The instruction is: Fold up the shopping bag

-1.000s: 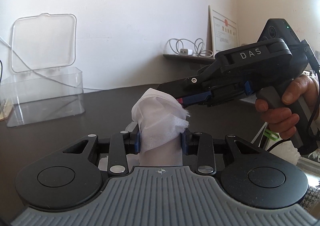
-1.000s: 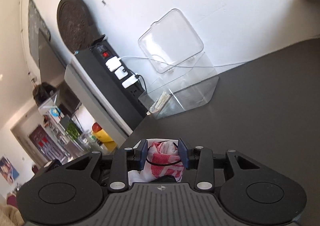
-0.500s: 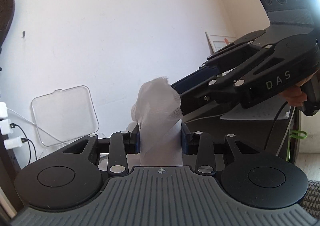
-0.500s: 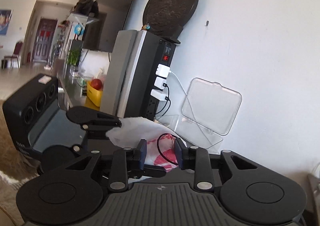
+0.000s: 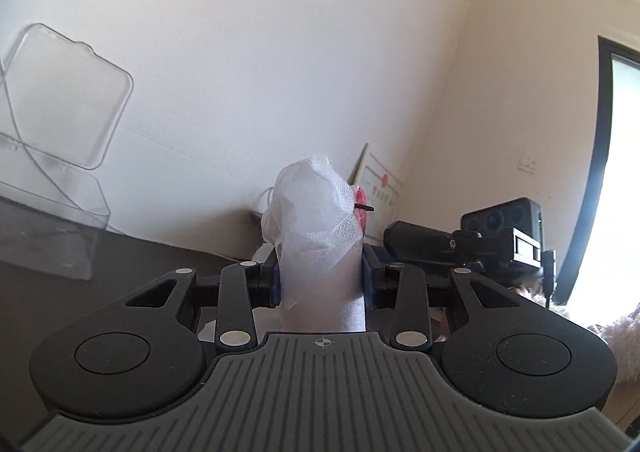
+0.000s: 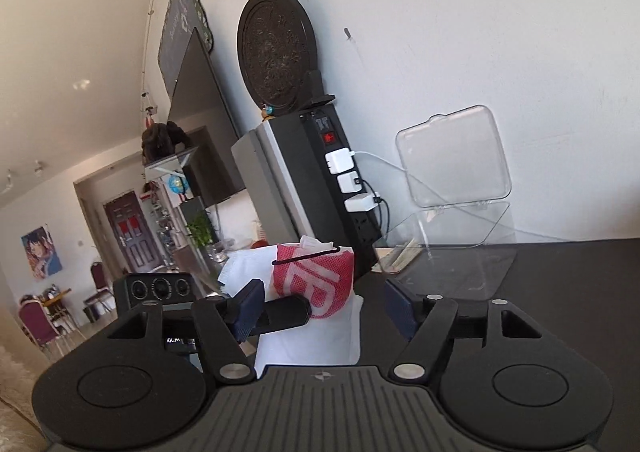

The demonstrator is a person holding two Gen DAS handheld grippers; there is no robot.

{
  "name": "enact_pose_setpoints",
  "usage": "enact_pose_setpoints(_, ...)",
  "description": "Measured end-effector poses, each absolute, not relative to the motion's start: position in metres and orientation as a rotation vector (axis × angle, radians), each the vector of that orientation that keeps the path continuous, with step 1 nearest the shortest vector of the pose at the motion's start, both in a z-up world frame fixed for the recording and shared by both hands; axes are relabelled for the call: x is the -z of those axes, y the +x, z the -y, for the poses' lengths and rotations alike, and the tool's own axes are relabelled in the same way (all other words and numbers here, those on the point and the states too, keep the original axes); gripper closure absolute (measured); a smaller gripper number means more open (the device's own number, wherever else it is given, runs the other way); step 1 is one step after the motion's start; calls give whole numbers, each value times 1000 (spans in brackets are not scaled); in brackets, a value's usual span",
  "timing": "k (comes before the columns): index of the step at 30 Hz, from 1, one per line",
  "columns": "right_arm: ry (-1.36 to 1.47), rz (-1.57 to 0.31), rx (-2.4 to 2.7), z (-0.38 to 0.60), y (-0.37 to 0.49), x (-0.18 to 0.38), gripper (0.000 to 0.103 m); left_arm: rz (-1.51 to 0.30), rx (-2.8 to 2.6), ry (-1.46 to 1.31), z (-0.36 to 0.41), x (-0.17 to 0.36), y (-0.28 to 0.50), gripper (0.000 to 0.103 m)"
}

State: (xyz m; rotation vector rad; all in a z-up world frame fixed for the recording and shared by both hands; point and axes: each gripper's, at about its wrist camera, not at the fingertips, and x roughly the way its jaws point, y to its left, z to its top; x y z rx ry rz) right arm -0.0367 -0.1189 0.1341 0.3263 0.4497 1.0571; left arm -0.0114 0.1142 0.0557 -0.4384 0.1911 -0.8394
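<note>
Above the dark table [image 6: 580,292], the bag [image 5: 316,236], rolled into a tight white bundle with a black elastic loop [image 6: 306,256] round its red mesh end, stands upright between the fingers of the left gripper [image 5: 320,276], which clamps it by the sides. Its long axis runs along those fingers. The right gripper [image 6: 324,312] sits just beside it, jaws spread wide and touching nothing, so the left is the hand holding it. A clear box [image 6: 448,252] waits near the table's back edge.
</note>
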Motion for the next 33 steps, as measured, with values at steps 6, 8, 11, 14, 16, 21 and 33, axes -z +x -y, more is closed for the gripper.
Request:
enact_pose_setpoints(6,350,-507,-1095,110,-35,-132,56,-212,888,-440,-109,-54,-9,64)
enact_pose_setpoints(8,327,-491,-1062,108,-41,-134,60,-223,868,-439,-107,-52,-6,62)
enact_pose_setpoints(11,275,-479,-985,102,-46,-133,63,-245,804,-386,-101,-51,-2,57)
enact_pose_setpoints(14,229,-478,-911,98,-47,-130,65,-263,743,-320,-90,-50,1,51)
enact_pose_setpoints(16,192,-479,-860,95,-45,-126,66,-272,699,-259,-81,-47,1,44)
enact_pose_setpoints(21,169,-475,-780,102,-35,-114,67,-305,621,-141,-66,-33,2,42)
enact_pose_setpoints(33,166,-409,-1009,135,-43,-128,67,-323,459,-230,-170,-50,27,59)
